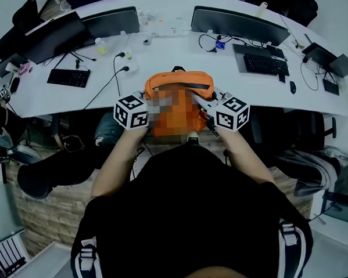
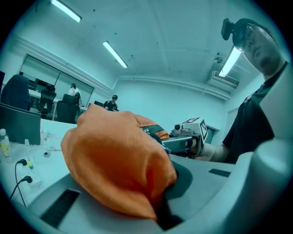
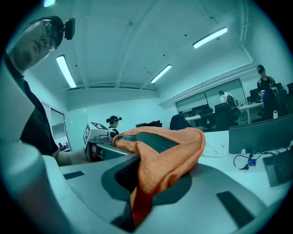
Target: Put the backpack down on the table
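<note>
Left gripper [image 2: 161, 208] and right gripper [image 3: 130, 211] clamp tight on the soft, crumpled orange fabric backpack [image 1: 177, 80], at nine and three o'clock.

Counted: one orange backpack [image 1: 179, 86], one white counter [image 1: 175, 54], and two grippers, namely the left gripper [image 1: 147, 109] and the right gripper [image 1: 207, 109]. On the counter, three monitors [image 1: 238, 24], two keyboards [image 1: 267, 64] and one mouse [image 1: 292, 87] can be made out.

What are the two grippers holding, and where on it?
Both hold the orange backpack: the left gripper pinches bunched fabric on its left side, the right gripper on its right side.
</note>
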The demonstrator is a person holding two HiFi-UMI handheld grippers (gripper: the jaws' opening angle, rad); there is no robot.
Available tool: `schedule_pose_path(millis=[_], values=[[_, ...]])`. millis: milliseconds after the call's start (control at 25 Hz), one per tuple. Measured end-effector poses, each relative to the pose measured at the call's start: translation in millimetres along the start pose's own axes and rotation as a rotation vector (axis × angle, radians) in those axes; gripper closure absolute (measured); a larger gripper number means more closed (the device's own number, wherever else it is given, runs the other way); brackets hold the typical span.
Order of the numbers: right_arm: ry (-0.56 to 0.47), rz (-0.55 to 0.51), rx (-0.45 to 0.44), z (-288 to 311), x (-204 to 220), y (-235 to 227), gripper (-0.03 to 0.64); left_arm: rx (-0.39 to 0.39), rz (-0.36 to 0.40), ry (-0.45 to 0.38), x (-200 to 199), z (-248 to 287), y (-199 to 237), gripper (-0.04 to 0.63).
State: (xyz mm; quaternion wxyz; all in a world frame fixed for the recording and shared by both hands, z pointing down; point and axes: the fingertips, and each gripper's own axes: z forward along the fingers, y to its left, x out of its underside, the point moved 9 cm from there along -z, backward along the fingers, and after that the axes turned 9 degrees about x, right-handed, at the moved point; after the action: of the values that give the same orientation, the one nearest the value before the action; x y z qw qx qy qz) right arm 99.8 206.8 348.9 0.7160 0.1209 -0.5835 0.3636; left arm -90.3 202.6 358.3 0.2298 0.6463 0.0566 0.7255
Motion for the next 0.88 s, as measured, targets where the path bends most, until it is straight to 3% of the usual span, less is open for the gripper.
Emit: schedule_pose_path(millis=[360, 880], values=[[0.012, 0.004, -0.018, 15.4, 4.0, -3.5, 0.555, -0.036, 0.001, 0.001, 3.0, -6.0, 5.4, 0.551], [0.004, 0.020, -0.024, 36.3, 2.6, -47.5, 0.555, -0.056, -0.014, 0.024, -7.0, 17.8, 39.2, 0.551]])
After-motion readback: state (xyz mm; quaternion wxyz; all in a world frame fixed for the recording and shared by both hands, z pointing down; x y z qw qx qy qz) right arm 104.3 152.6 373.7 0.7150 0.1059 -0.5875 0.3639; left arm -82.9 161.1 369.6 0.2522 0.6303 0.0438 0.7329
